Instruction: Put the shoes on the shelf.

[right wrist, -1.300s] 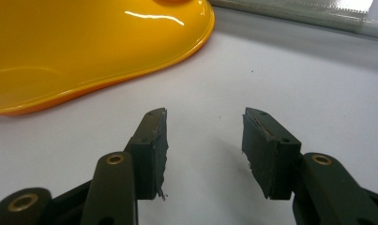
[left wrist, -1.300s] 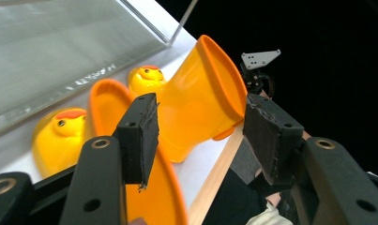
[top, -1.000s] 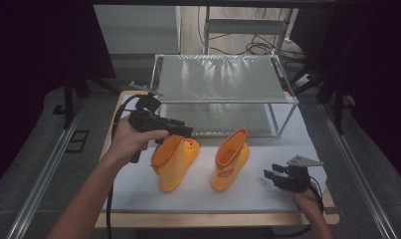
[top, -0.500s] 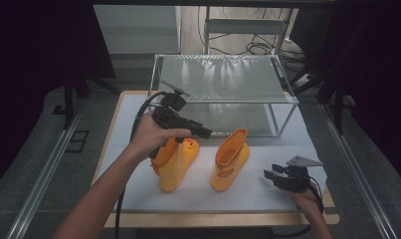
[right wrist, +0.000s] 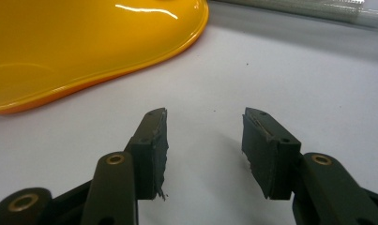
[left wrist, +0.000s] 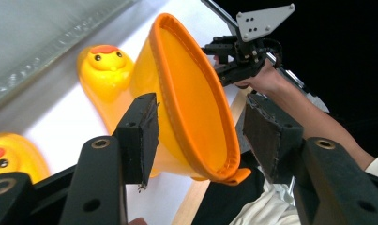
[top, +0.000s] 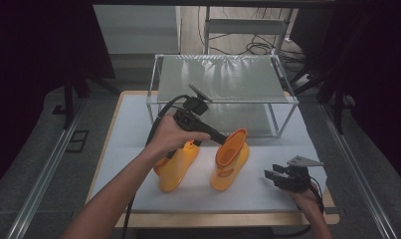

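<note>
Two yellow duck-faced rubber boots stand on the white mat: the left boot and the right boot. My left gripper is open, and its jaws straddle the back rim of the right boot's top opening without pressing it. The hand that holds it hides the left boot's shaft. Near the table's front right, my right gripper rests low over the mat. It is open and holds nothing, a short way right of the right boot.
A two-tier rack with a metal frame and clear shelves stands at the back of the table. The white mat covers a wooden tabletop, whose front edge runs close to the right hand.
My left gripper has moved right and slightly forward, from beside the left boot's top to the right boot's opening. The right gripper and both boots have stayed put.
</note>
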A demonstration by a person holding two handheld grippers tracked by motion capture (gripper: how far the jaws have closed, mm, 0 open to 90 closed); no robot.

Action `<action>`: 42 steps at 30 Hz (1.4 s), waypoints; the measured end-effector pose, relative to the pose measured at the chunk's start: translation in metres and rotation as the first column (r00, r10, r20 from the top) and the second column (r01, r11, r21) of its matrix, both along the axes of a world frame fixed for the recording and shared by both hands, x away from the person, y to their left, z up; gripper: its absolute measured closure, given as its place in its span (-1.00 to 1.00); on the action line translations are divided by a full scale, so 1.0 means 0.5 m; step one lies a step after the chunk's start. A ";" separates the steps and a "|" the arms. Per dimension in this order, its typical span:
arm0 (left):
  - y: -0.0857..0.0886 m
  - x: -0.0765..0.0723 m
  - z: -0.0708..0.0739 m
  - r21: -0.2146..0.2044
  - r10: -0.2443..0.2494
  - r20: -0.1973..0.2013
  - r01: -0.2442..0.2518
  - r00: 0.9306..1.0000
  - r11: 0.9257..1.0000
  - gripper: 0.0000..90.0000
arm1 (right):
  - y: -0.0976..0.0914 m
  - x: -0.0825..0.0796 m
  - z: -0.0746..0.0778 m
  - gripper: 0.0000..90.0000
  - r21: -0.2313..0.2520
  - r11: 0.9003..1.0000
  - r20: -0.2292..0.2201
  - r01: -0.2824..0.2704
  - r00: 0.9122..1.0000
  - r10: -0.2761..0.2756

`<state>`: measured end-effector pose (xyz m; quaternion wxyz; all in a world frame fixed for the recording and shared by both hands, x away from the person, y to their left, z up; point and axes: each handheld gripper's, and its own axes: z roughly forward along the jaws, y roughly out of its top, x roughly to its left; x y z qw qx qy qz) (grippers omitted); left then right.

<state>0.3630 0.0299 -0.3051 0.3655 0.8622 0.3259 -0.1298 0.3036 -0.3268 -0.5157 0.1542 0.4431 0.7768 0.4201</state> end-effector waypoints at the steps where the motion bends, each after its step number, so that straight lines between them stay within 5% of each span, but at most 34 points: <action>1: 0.000 0.000 0.000 0.000 0.000 0.000 0.000 1.000 1.000 0.02 | 0.000 0.000 0.000 0.12 0.000 1.000 0.000 0.000 1.000 0.000; 13: -0.035 0.020 -0.035 0.035 0.007 -0.035 -0.006 0.999 0.999 0.05 | -0.003 0.001 -0.001 0.13 0.005 1.000 -0.008 0.010 1.000 -0.010; 24: -0.064 0.023 -0.054 0.115 0.017 -0.023 -0.014 1.000 0.993 0.11 | -0.003 0.001 -0.002 0.13 0.003 1.000 -0.013 0.012 1.000 -0.011; 30: -0.087 0.023 -0.069 0.183 0.019 -0.004 -0.018 1.000 0.983 0.18 | -0.003 0.001 -0.002 0.13 0.002 1.000 -0.013 0.012 1.000 -0.012; 32: -0.092 0.025 -0.078 0.211 0.025 0.006 -0.026 1.000 0.977 0.34 | -0.002 0.001 -0.002 0.13 -0.010 1.000 -0.012 0.013 1.000 -0.013; 42: -0.106 0.024 -0.088 0.237 0.011 0.012 -0.013 1.000 0.972 0.71 | -0.001 0.002 -0.004 0.13 -0.019 1.000 -0.011 0.015 1.000 -0.016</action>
